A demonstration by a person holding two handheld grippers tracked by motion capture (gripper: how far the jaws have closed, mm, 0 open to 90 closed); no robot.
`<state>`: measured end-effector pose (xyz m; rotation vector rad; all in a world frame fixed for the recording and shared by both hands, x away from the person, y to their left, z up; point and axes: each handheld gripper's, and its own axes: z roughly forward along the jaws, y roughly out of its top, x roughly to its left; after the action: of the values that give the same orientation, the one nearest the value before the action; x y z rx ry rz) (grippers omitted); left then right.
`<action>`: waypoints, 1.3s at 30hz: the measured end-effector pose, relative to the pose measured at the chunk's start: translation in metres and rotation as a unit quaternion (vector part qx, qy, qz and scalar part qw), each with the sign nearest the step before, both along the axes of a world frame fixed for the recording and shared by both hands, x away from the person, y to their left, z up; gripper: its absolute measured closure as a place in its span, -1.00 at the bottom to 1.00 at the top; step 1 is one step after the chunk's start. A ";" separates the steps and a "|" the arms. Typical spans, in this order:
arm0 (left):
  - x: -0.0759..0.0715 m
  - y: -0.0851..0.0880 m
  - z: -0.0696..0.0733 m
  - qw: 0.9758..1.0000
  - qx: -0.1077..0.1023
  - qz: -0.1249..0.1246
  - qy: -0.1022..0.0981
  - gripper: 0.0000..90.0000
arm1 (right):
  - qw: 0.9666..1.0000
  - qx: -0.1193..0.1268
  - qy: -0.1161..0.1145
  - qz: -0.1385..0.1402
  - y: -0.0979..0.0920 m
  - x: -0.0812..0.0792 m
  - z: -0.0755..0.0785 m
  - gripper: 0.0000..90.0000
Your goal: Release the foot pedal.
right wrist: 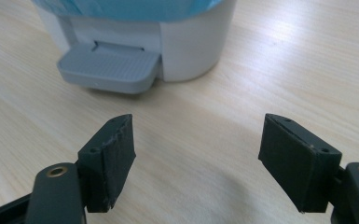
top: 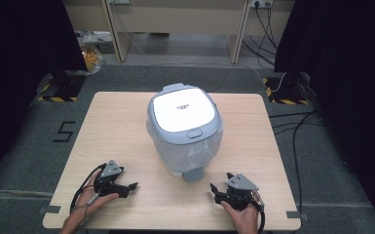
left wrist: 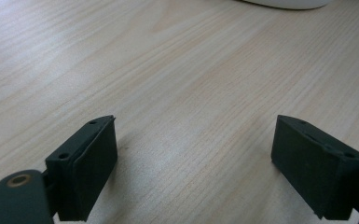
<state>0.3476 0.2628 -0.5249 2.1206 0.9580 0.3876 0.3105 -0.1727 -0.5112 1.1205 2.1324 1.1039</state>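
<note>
Grey-lidded pedal bin (top: 185,129) sat dead centre on the tabletop (top: 117,146), with a clear liner bag bunched out under the lid rim and its foot pedal (right wrist: 108,69) sticking out toward the person's side. That pedal was the bit that mattered: from the right gripper (top: 225,191) it lay straight ahead and a touch to the left of the fingers (right wrist: 109,161), near but not touching, with bare wood between. The left gripper (top: 122,187) was parked further off, pointing across the tabletop with just the edge of the bin's base at the top of its view, so I'd say the right hand was the closer one for the pedal. Both sets of fingers stood wide apart with nothing between them. The bin itself looked like smooth white plastic in the body, a glossy white panel set in the grey lid, a push button (top: 194,133) at the front edge, and the lid was down.
</note>
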 end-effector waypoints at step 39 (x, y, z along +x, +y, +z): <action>0.000 0.000 0.000 1.000 0.000 0.001 0.000 -0.70 | 0.996 -0.030 0.085 -0.014 -0.018 0.001 -0.007 -0.68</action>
<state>0.3476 0.2626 -0.5250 2.1187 0.9605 0.3894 0.3111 -0.1909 -0.5177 1.2516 2.2566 0.9563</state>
